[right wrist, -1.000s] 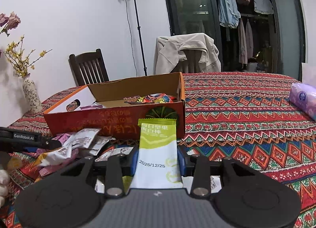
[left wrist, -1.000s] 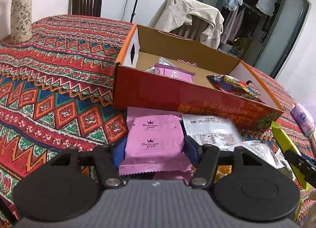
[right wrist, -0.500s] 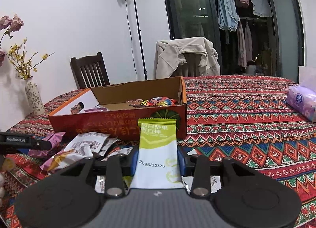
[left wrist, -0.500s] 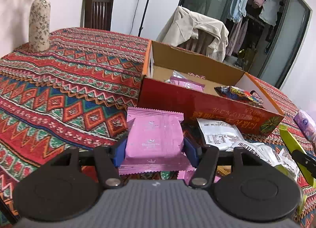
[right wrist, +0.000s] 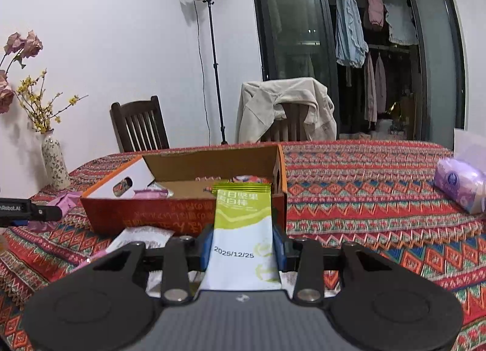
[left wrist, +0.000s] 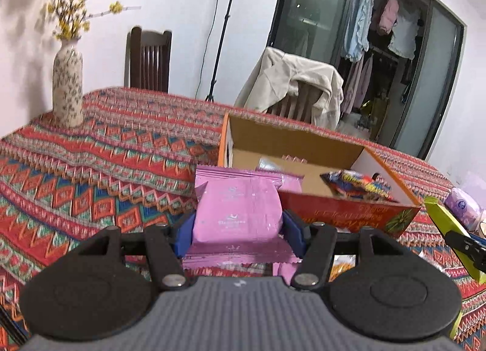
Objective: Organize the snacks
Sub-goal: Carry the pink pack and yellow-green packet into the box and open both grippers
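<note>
My left gripper [left wrist: 238, 231] is shut on a pink snack packet [left wrist: 238, 209], held off the table in front of the near left corner of the open red cardboard box [left wrist: 349, 214]. Inside the box lie more pink packets [left wrist: 290, 182] and a colourful wrapper [left wrist: 355, 184]. My right gripper [right wrist: 243, 249] is shut on a green and white snack bar packet [right wrist: 243, 223], upright, in front of the box [right wrist: 145, 214]. That green packet [left wrist: 446, 226] also shows at the right edge of the left wrist view. The left gripper's arm [right wrist: 27, 209] shows at the left edge of the right wrist view.
A patterned tablecloth [left wrist: 106, 168] covers the table. A white snack packet [right wrist: 142, 235] lies in front of the box. A flower vase [left wrist: 67, 89] stands far left, a purple tissue pack [right wrist: 458, 184] at the right. Two chairs, one draped with a jacket [right wrist: 285, 108], stand behind.
Both grippers have risen with their packets. The left one has lifted the pink packet off the table and tilted up, so the box now sits lower in both views.
</note>
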